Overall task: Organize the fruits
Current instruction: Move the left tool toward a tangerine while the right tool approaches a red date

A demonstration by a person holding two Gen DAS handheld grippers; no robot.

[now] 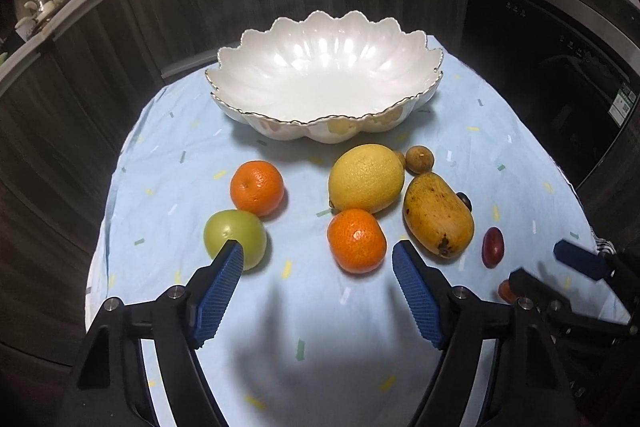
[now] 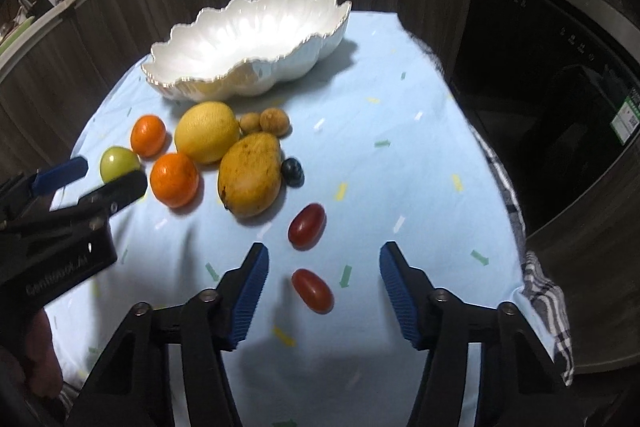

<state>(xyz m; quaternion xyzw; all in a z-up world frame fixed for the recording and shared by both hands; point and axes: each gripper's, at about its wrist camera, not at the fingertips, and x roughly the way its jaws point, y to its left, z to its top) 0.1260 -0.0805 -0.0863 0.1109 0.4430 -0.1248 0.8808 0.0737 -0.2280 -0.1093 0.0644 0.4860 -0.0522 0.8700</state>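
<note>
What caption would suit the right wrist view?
Open right gripper poised over a red grape tomato on the blue cloth, other fruit beside an empty white bowl.

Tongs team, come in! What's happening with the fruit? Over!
Both tongs open, empty. Right tongs over a red tomato; left tongs by an orange. Bowl empty. Nothing in the way.

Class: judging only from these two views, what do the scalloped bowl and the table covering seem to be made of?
Scalloped bowl: probably glazed ceramic or porcelain; glossy white with bright highlights and a thin gold-looking rim. Table covering: woven fabric, likely cotton; matte pale blue, wrinkled, printed with small dashes.
</note>
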